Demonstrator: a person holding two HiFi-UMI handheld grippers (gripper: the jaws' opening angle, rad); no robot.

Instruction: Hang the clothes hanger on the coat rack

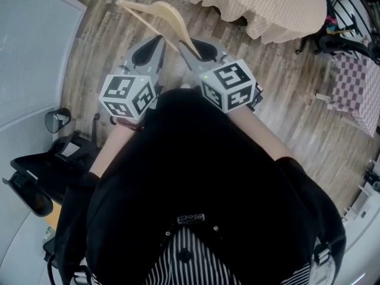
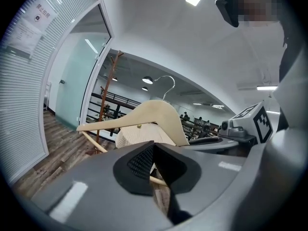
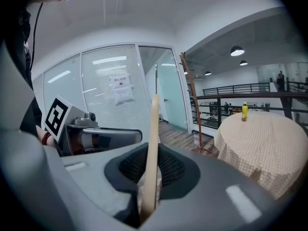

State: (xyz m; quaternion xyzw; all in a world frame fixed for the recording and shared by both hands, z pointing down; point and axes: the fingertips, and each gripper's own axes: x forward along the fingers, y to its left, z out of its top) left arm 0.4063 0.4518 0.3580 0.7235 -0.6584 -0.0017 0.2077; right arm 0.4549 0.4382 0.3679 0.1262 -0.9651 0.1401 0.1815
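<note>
A pale wooden clothes hanger (image 1: 165, 15) with a metal hook (image 2: 166, 83) is held out in front of me. My right gripper (image 1: 189, 51) is shut on one end of it. In the right gripper view the hanger (image 3: 153, 143) stands edge-on between the black pads (image 3: 169, 166). My left gripper (image 1: 159, 40) sits just left of it with its jaws together. In the left gripper view the hanger's lower bar (image 2: 91, 141) passes beyond the left gripper (image 2: 154, 150). The brown wooden coat rack (image 2: 113, 76) stands ahead by the glass wall, and its pole (image 3: 190, 97) also shows in the right gripper view.
A round table with a beige checked cloth (image 1: 267, 5) stands ahead on the right, a yellow bottle (image 3: 244, 110) on it. A glass wall with blinds (image 3: 110, 95) lies to the left. A checked stool (image 1: 356, 88) is at the right, and black gear (image 1: 35, 171) at my left.
</note>
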